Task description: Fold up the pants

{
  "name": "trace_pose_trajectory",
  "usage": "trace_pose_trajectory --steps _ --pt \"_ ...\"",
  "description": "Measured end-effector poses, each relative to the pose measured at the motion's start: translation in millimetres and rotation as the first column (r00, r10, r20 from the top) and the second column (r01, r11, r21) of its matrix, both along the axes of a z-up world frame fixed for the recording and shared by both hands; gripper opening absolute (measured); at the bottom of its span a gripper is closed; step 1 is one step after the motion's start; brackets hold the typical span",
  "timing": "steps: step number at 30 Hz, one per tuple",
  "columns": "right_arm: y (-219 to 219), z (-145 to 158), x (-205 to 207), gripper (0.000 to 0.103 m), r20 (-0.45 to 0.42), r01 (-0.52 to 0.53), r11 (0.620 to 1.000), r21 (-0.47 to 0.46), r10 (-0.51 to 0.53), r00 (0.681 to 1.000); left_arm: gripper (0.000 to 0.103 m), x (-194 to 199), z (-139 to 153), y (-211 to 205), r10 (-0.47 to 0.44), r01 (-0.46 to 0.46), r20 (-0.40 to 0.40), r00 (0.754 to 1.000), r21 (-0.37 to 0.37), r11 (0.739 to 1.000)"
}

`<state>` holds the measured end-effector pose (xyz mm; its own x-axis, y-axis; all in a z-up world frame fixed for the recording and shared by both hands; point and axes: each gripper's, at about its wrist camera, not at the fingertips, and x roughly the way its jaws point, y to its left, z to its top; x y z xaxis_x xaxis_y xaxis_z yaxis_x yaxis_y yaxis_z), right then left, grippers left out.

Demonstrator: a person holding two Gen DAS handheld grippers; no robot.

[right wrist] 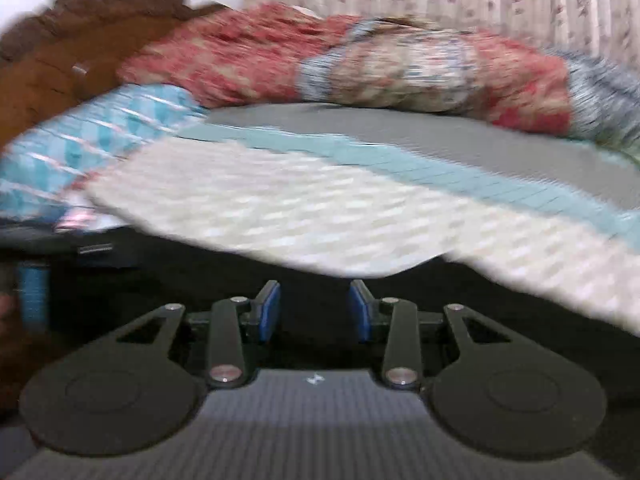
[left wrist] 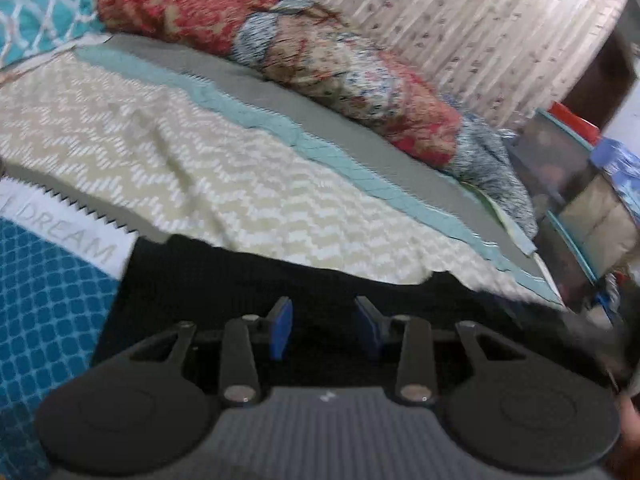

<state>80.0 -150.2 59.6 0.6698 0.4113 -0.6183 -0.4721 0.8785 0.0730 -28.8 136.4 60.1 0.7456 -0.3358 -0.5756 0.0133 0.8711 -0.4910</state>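
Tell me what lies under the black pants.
The black pants lie on a cream zigzag bedspread, with a blue patterned cloth at their left. What is directly beneath them is covered.

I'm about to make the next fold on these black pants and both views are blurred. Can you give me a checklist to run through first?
1. Black pants lie on the bed cover: ok.
2. Left tongs gripping cloth: cannot tell, dark fabric fills the gap between the blue pads.
3. Right tongs gripping cloth: cannot tell, same reason.
4. Landing area on the cover free of other items: ok.
5. Pants smooth and aligned: cannot tell, too dark and blurred.
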Motion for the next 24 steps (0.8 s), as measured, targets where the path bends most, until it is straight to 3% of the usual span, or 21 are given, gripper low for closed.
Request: trace_pose_trajectory --steps 3,5,6,7,8,9,10,12,14,17,18,21,22,23,24 --pt "-18.6 -17.5 54.2 0.05 -0.078 0.071 0.997 -0.033 -0.073 0.994 0.034 -6.3 0.0 -13.9 -0.054 0.053 0.022 0.998 0.035 0.998" --pt "-23.7 -31.6 79.3 0.064 -0.135 0.081 0.995 -0.062 -0.089 0.987 0.034 -6.8 -6.0 -20.9 -0.081 0.081 0.003 0.997 0.056 0.995" --pt "-23.5 -40.6 84.8 0.064 -0.164 0.065 0.994 -0.085 -0.078 0.983 0.034 -6.4 -10.6 -23.3 -0.083 0.084 -0.015 0.996 0.075 0.994" --pt "-22.5 -48.1 88.5 0.046 -0.19 0.037 0.993 -0.108 -0.057 0.98 0.034 -5.4 -16.4 -24.6 -0.075 0.078 -0.038 0.996 0.1 0.992" --pt "-19.6 -51.3 87.8 0.019 -0.189 0.007 0.994 -0.109 -0.027 0.982 0.033 -4.2 -23.0 -24.0 -0.063 0.071 -0.064 0.996 0.123 0.99" --pt "-14.0 -47.5 86.9 0.013 -0.149 0.013 0.992 -0.128 -0.032 0.988 0.024 -3.1 -28.8 -23.0 -0.051 0.063 -0.087 0.995 0.14 0.988" --pt "-11.8 -43.2 88.3 0.008 -0.114 0.03 0.991 -0.134 -0.045 0.992 0.017 -2.5 -33.9 -20.9 -0.041 0.056 -0.103 0.994 0.148 0.987" --pt "-21.0 -34.6 100.9 0.002 -0.068 0.144 0.988 -0.053 -0.148 0.987 0.018 -3.0 -36.2 -18.2 -0.034 0.049 -0.103 0.994 0.142 0.989" --pt "-34.8 -33.0 114.8 0.002 -0.069 0.255 0.967 0.018 -0.253 0.965 0.018 -1.6 -34.9 -20.4 -0.028 0.045 -0.105 0.994 0.162 0.986" --pt "-36.0 -51.3 130.0 0.003 -0.121 0.286 0.955 -0.079 -0.294 0.948 0.018 -0.6 -35.5 -24.4 -0.023 0.043 -0.107 0.994 0.189 0.981" --pt "-39.2 -50.3 125.9 0.003 -0.117 0.277 0.959 -0.067 -0.283 0.952 0.018 -1.1 -34.3 -23.9 -0.022 0.042 -0.108 0.994 0.185 0.982" --pt "-55.8 -34.2 109.1 0.012 -0.126 0.216 0.974 0.072 -0.205 0.971 0.022 -4.6 -28.5 -20.4 -0.02 0.035 -0.106 0.994 0.137 0.99" --pt "-57.2 -27.2 110.2 0.032 -0.132 0.166 0.981 0.098 -0.153 0.979 0.027 -5.5 -25.7 -20.6 -0.019 0.032 -0.104 0.994 0.121 0.992" --pt "-57.6 -24.5 105.4 0.059 -0.13 0.124 0.987 0.104 -0.11 0.985 0.029 -6.9 -21.8 -21.9 -0.022 0.032 -0.093 0.995 0.109 0.994" --pt "-54.5 -23.0 101.2 0.068 -0.123 0.094 0.992 0.087 -0.083 0.989 0.033 -7.7 -18.1 -24.4 -0.029 0.037 -0.077 0.997 0.107 0.994"
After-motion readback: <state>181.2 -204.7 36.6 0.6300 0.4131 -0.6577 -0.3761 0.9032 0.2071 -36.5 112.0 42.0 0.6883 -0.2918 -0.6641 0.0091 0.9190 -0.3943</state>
